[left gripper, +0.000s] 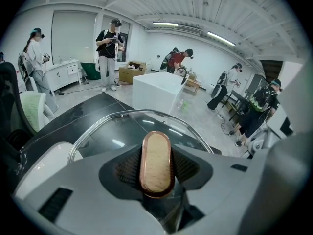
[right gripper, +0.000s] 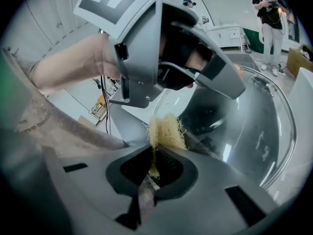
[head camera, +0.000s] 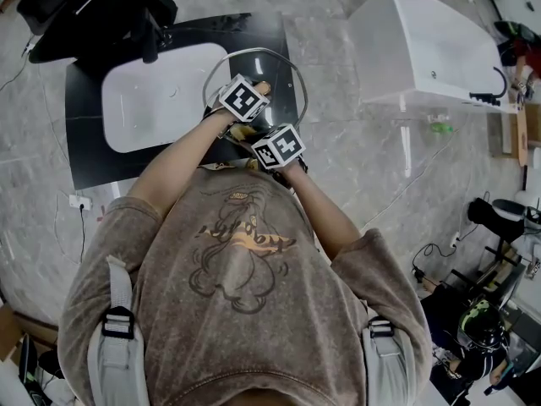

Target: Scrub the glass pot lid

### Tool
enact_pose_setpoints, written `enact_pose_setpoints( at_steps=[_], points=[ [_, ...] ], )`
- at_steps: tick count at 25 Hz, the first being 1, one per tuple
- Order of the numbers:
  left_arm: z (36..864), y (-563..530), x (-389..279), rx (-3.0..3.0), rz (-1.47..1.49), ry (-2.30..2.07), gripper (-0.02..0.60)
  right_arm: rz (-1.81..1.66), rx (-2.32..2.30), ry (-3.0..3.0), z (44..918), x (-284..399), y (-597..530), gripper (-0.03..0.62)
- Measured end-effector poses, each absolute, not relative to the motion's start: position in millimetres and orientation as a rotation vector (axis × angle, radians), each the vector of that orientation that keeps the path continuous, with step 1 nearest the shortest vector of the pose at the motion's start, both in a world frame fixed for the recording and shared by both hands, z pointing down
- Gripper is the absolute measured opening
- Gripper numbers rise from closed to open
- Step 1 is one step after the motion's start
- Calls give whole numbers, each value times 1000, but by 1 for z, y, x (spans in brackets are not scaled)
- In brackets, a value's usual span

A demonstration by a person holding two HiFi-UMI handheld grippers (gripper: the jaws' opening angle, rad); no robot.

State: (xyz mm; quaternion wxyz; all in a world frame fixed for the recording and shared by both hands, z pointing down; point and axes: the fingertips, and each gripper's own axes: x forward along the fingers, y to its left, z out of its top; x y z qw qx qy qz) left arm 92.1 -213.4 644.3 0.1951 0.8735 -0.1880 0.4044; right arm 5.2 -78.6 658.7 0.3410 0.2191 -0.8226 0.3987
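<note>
Scourer (right gripper: 166, 131) in right gripper (right gripper: 155, 154) — lid (right gripper: 266, 131) alongside

The glass pot lid (head camera: 283, 70) stands over the worktop's (head camera: 84, 155) right end, just right of the basin (head camera: 161, 100), its handle in the left gripper (left gripper: 156, 163). The right gripper (right gripper: 155, 166), with a scrubber (right gripper: 166, 131), is just beside the left. A tub (head camera: 423, 41) stands well right.

We look down on a black tabletop (head camera: 84, 142) with a white basin (head camera: 161, 96) sunk into its middle. A glass lid (head camera: 283, 79) overlaps its right edge; whether it touches we cannot tell. The tabletop stands on a pale marbled floor (head camera: 355, 159), where a white socket strip (head camera: 80, 201) lies just off its near left corner.
</note>
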Motion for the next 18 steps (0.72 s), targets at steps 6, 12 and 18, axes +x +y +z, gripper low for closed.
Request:
enact_pose_setpoints(
  at_steps=[6,12,18],
  points=[
    [645,-213,89,2426,1184,-486,184,1141,573,-2163,659,-9,-87,35],
    [644,-212,90,2417,1179,-482,184,1204,630,-2218,656,-21,-100,36],
    [644,-211,90,2416,1187,-469,184,1255,721,-2281,650,-24,-114,37]
  ],
)
